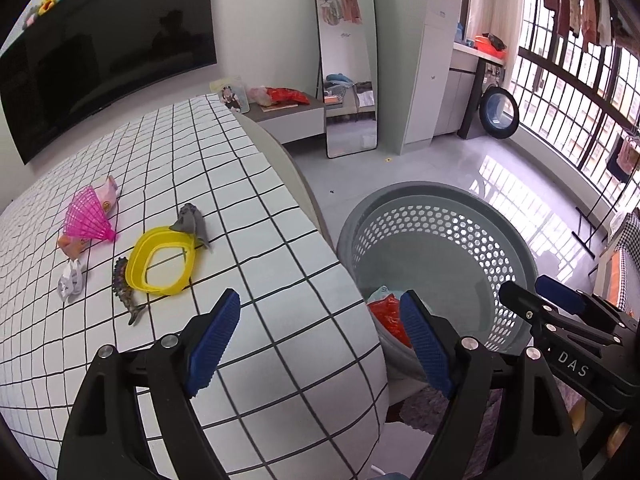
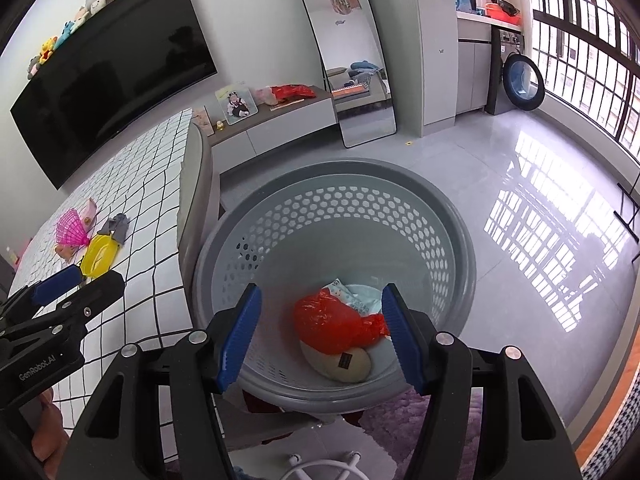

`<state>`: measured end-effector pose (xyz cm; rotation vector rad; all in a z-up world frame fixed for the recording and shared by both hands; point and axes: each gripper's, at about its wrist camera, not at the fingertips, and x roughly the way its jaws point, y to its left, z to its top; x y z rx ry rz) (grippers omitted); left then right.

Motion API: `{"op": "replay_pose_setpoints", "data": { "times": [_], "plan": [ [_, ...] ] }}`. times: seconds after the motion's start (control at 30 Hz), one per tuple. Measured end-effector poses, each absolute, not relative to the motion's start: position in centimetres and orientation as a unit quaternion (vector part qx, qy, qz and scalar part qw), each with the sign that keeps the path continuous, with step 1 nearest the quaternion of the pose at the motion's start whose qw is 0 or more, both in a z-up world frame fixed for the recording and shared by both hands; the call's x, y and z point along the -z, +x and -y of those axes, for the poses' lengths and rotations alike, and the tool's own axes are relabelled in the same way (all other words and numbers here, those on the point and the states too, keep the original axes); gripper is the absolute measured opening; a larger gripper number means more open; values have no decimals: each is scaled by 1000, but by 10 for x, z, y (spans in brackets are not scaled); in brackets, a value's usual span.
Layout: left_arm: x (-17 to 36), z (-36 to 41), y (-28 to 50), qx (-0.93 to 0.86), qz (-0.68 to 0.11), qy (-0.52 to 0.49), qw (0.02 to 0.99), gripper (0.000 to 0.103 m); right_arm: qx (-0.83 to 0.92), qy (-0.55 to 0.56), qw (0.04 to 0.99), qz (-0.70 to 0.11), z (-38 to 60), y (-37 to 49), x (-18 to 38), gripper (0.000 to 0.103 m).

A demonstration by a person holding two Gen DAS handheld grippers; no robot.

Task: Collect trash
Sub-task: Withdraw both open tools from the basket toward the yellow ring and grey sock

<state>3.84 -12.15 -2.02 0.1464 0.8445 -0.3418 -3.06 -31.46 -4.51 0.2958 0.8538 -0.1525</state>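
A grey perforated basket [image 1: 496,236] [image 2: 280,216] stands on the floor beside the bed. Inside it lie a red plastic bag [image 2: 332,320], a white wrapper [image 2: 360,298] and a beige oval piece [image 2: 340,364]. My right gripper [image 2: 320,334] hangs open above the basket with nothing between its fingers. Over the bed's corner, my left gripper [image 1: 320,342] is open and empty too. On the checked bedsheet [image 1: 240,184] lie a yellow ring-shaped lid [image 1: 160,260], a pink fan [image 1: 90,218], a grey rag [image 1: 192,222], a crumpled white paper [image 1: 70,284] and a toy lizard [image 1: 124,292].
A black screen [image 1: 100,52] hangs on the wall behind the bed. A low shelf [image 2: 280,120] with a photo and red items, a standing mirror [image 1: 348,60] and a washing machine [image 2: 516,76] line the far side. Shiny grey floor [image 2: 520,184] lies right of the basket.
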Motion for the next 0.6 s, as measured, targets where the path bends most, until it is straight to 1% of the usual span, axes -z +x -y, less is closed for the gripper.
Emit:
{"op": "replay_pose_setpoints", "data": {
  "times": [0.6],
  "plan": [
    [21,25,37,80,-408,32,909,80,-22,91,903,-420,223,17,42,60]
  ]
}}
